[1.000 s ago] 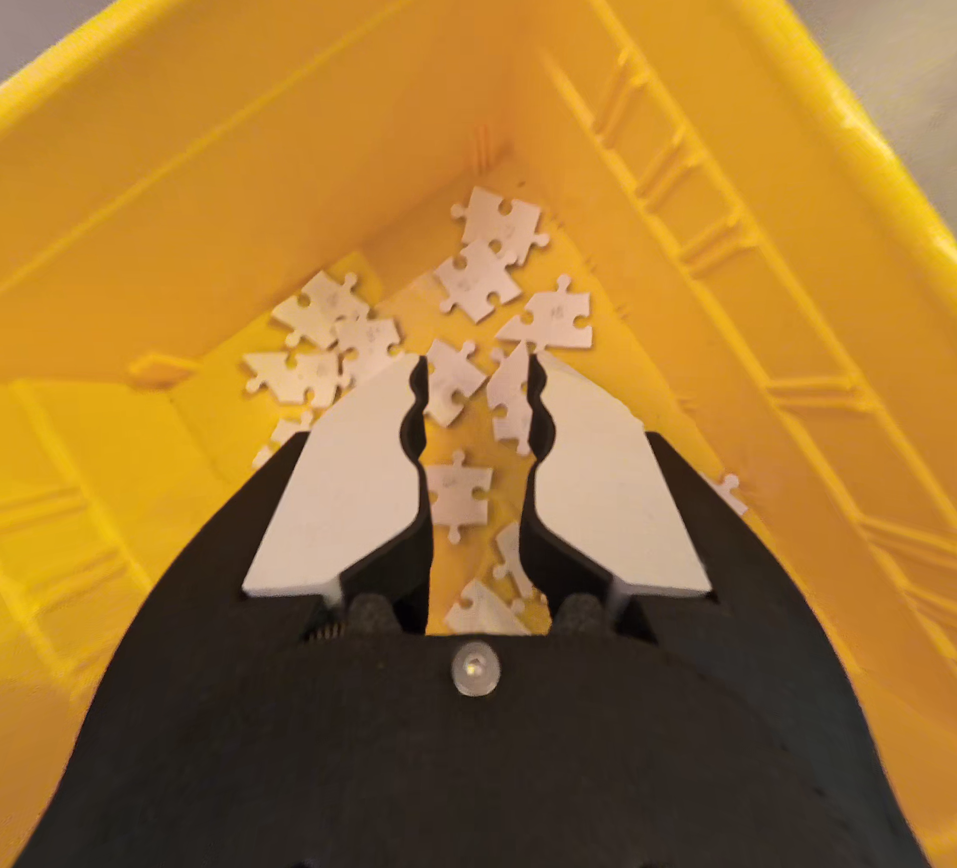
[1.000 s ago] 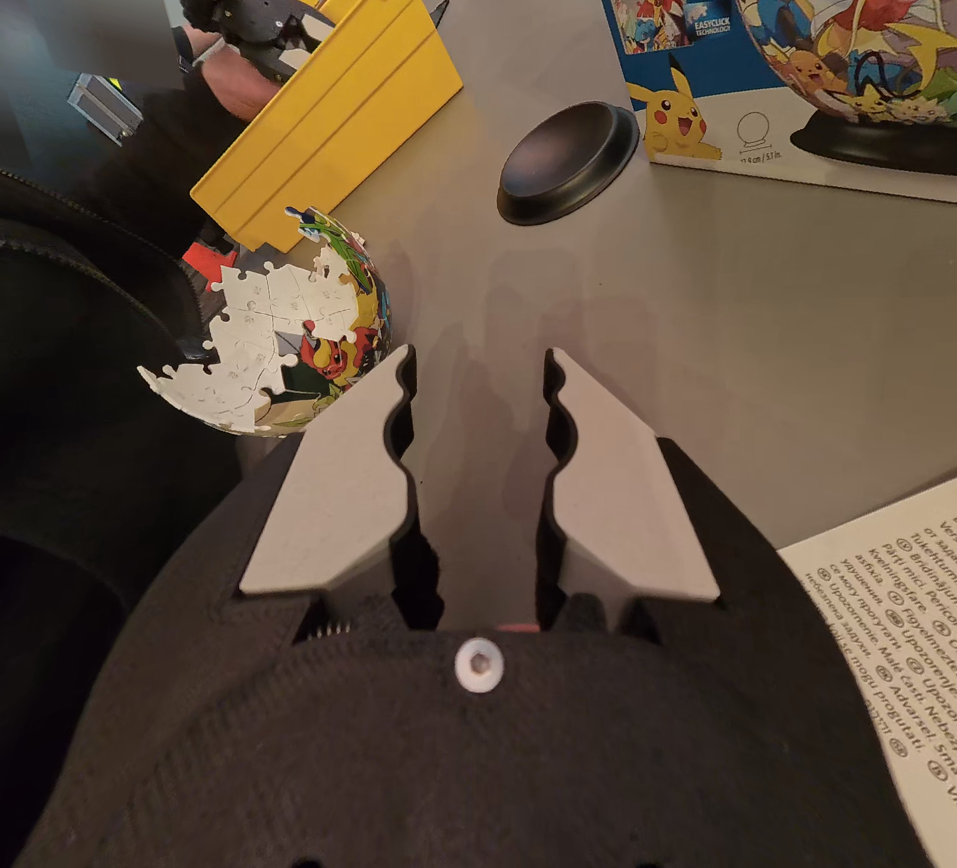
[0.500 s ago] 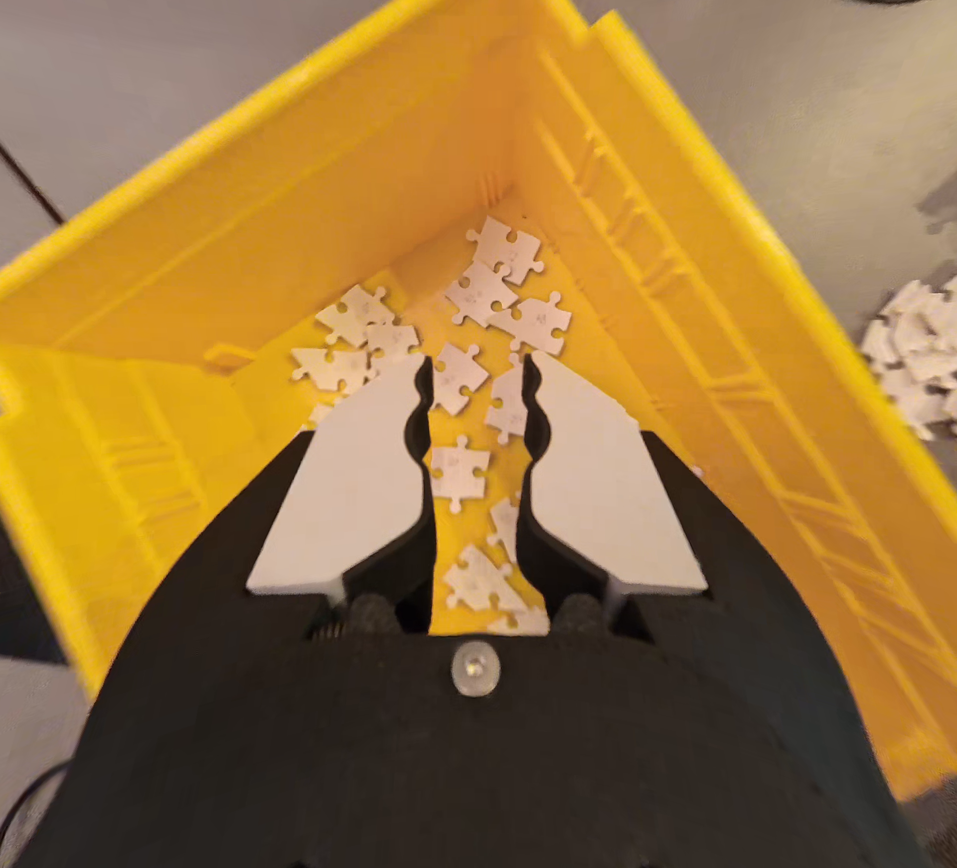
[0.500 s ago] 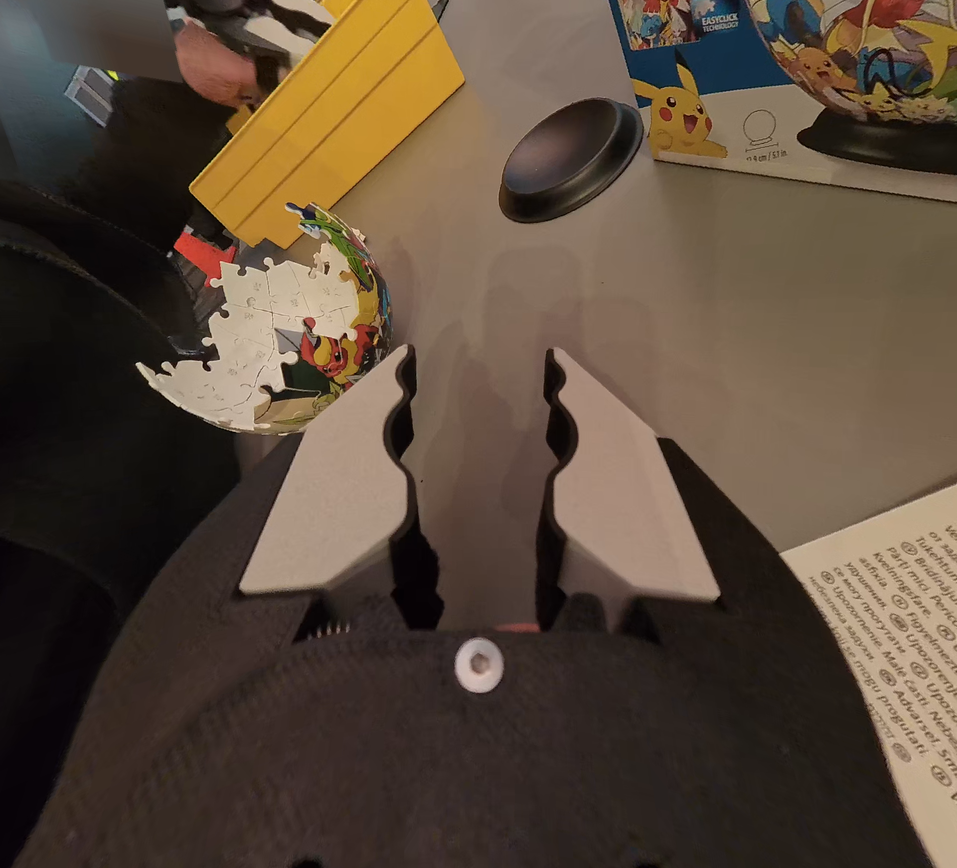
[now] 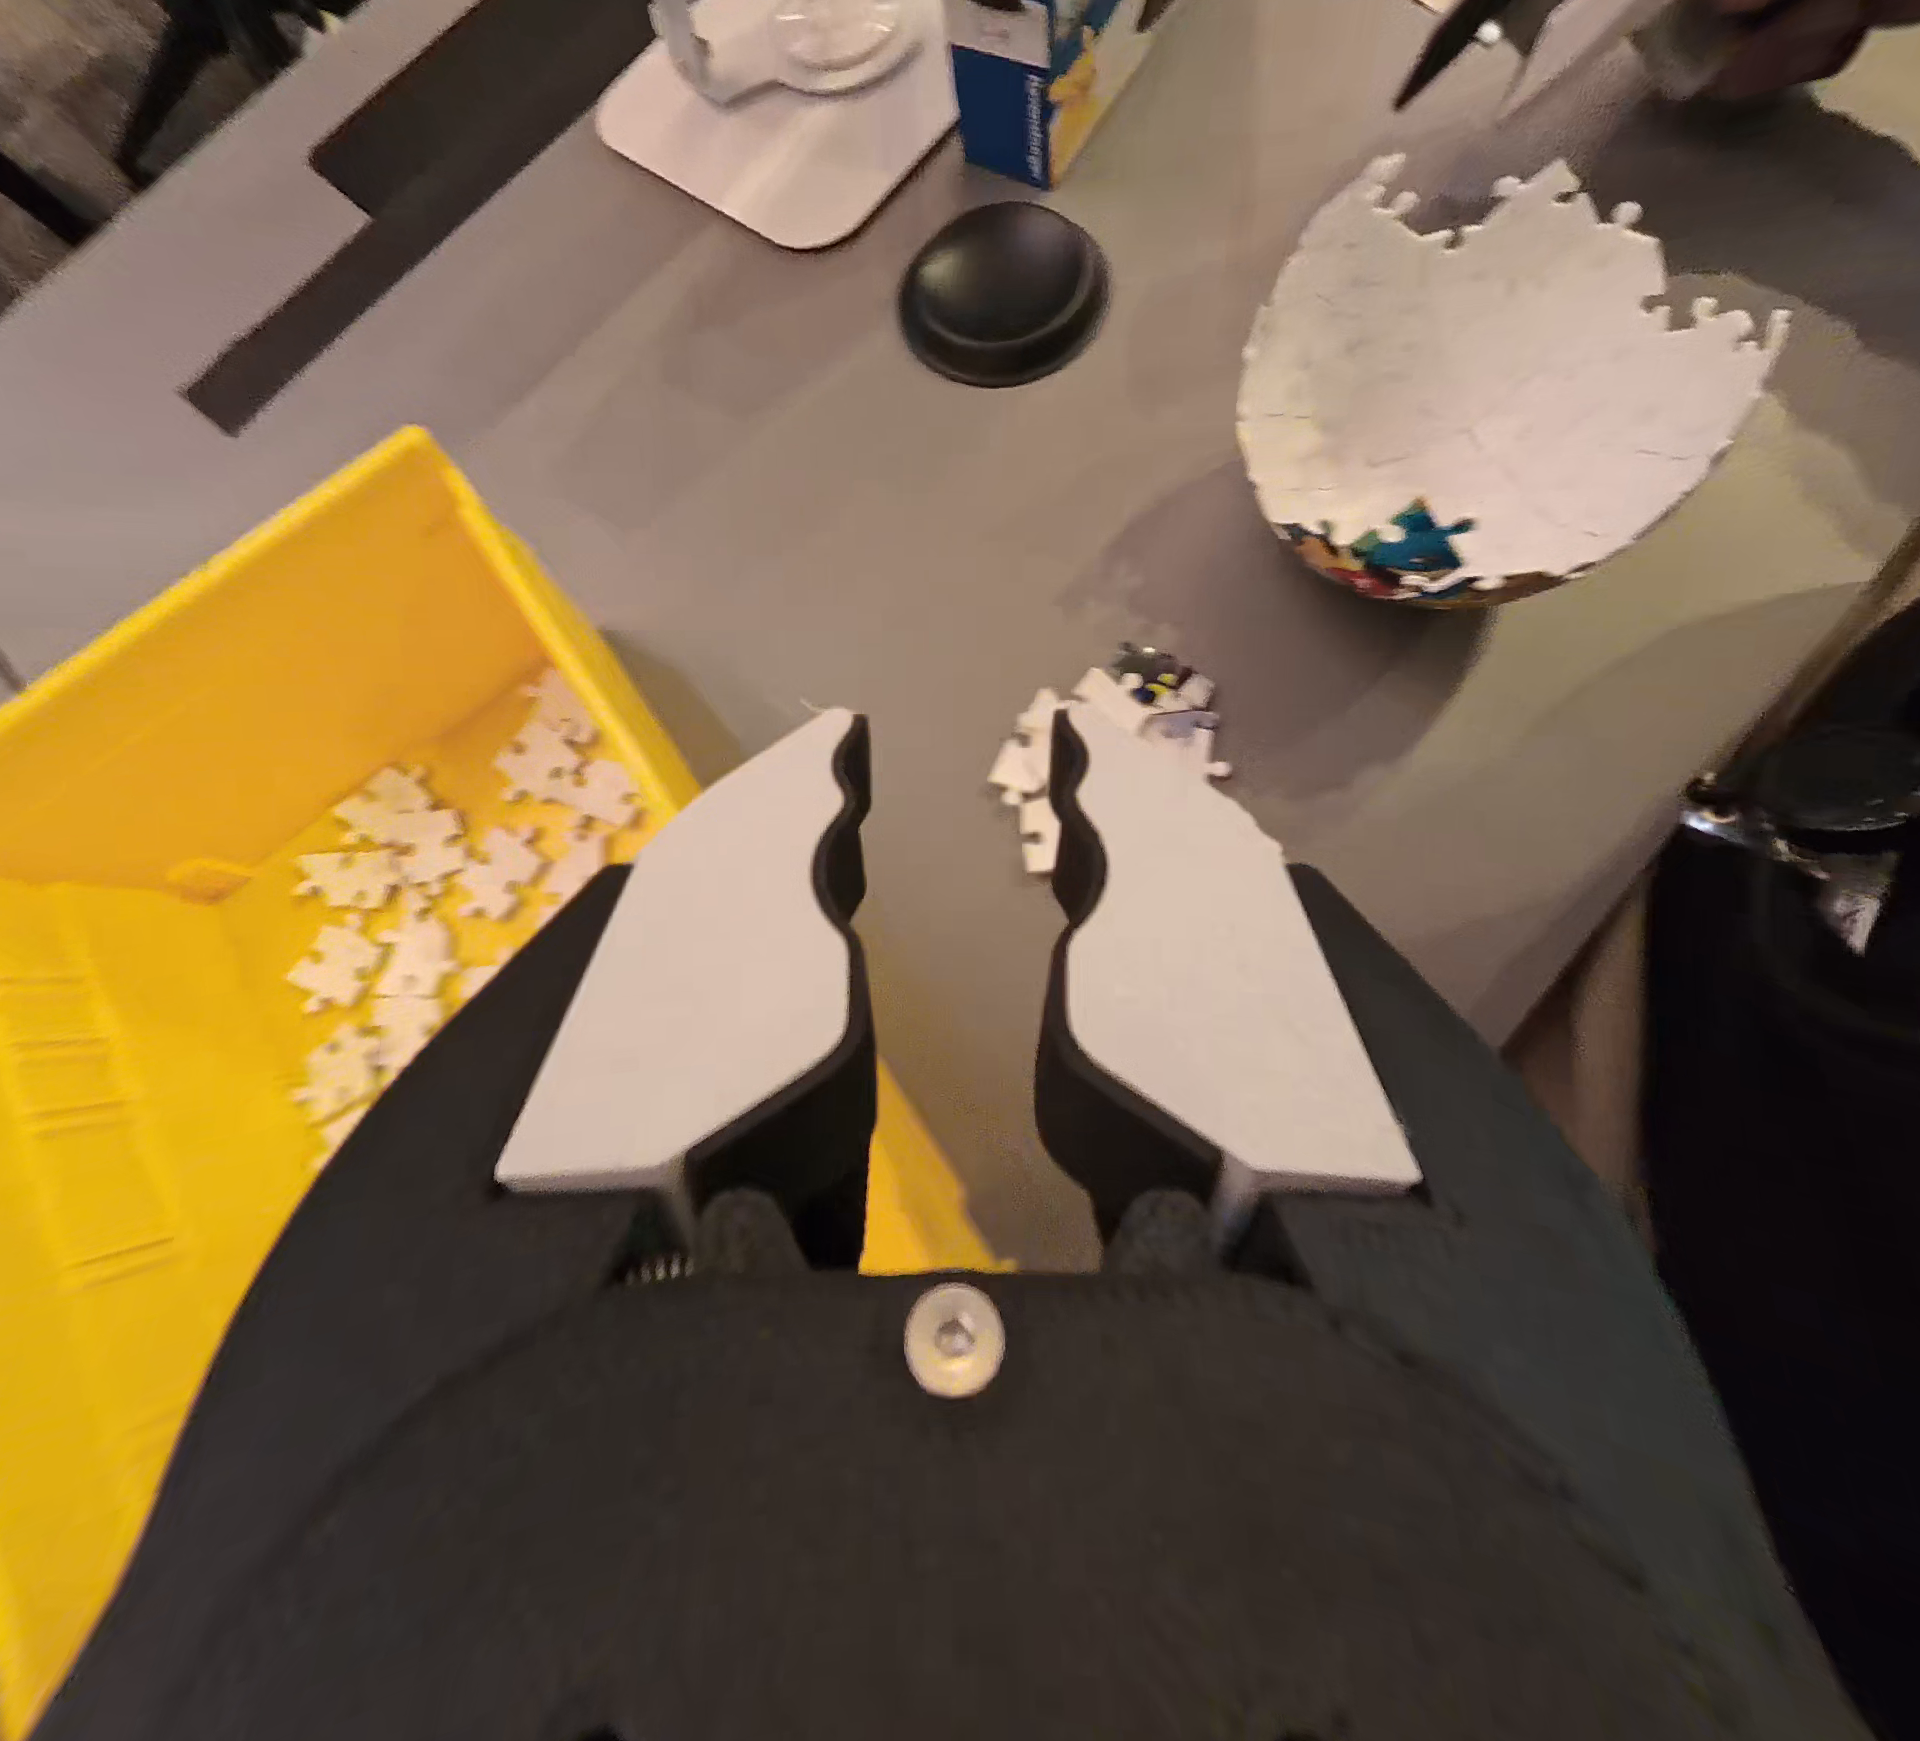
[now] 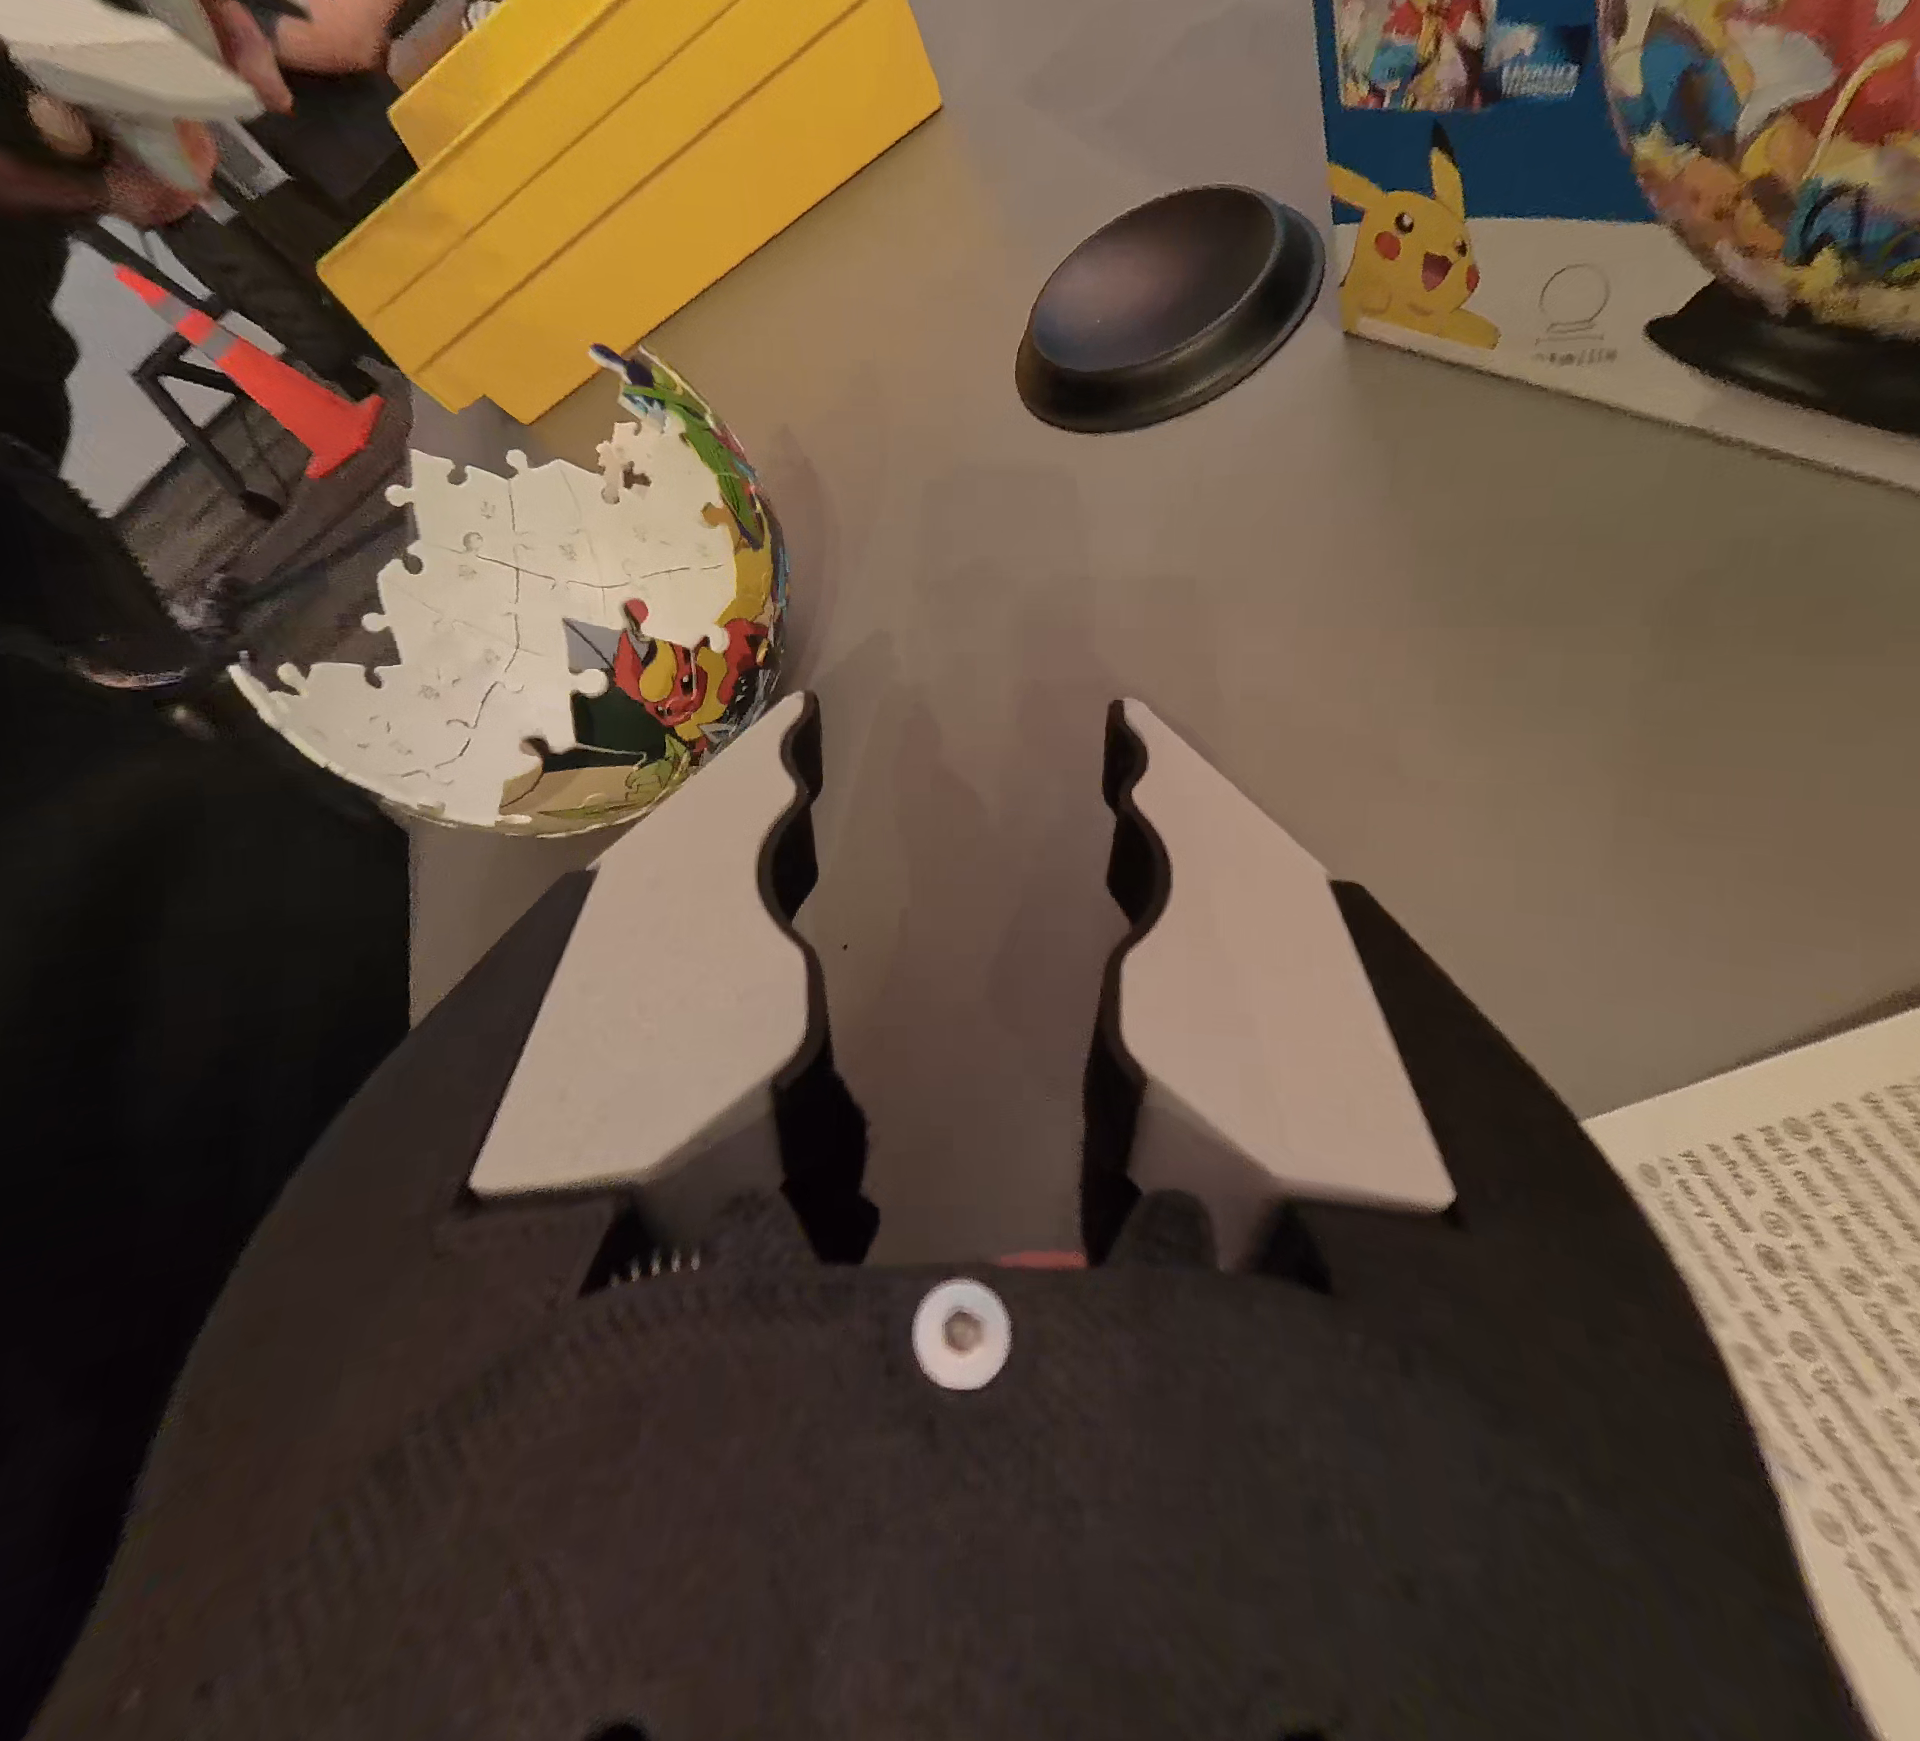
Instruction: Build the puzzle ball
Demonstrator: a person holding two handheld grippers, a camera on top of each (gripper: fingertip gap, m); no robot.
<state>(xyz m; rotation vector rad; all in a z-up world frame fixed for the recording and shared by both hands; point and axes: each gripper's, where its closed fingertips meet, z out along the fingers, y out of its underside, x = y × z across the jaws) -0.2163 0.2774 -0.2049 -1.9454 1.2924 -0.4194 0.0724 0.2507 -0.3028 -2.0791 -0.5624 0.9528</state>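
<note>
The half-built puzzle ball (image 5: 1496, 403) lies on the grey table as an open white shell with a coloured outside; it also shows in the right wrist view (image 6: 540, 611). A small cluster of joined pieces (image 5: 1132, 704) lies just past my left gripper's right fingertip. Loose white pieces (image 5: 447, 860) lie in the yellow bin (image 5: 260, 611). My left gripper (image 5: 956, 735) is open and empty, above the table beside the bin's right wall. My right gripper (image 6: 961, 715) is open and empty over bare table, just right of the ball.
A black round stand (image 5: 1003, 289) sits mid-table, also in the right wrist view (image 6: 1164, 309). The puzzle box (image 6: 1610, 81) stands behind it. A printed leaflet (image 6: 1787, 1328) lies at right. A white lamp base (image 5: 779, 122) is at the back. The table edge runs close behind the ball. The tips of one gripper are about 30 cm away from the tips of the other. My left tips are about 40 cm from the white lamp base (image 5: 779, 122), my right tips only 25 cm.
My left gripper has risen out of the yellow bin and swung right over the table, with nothing in it. The right gripper has barely moved.
</note>
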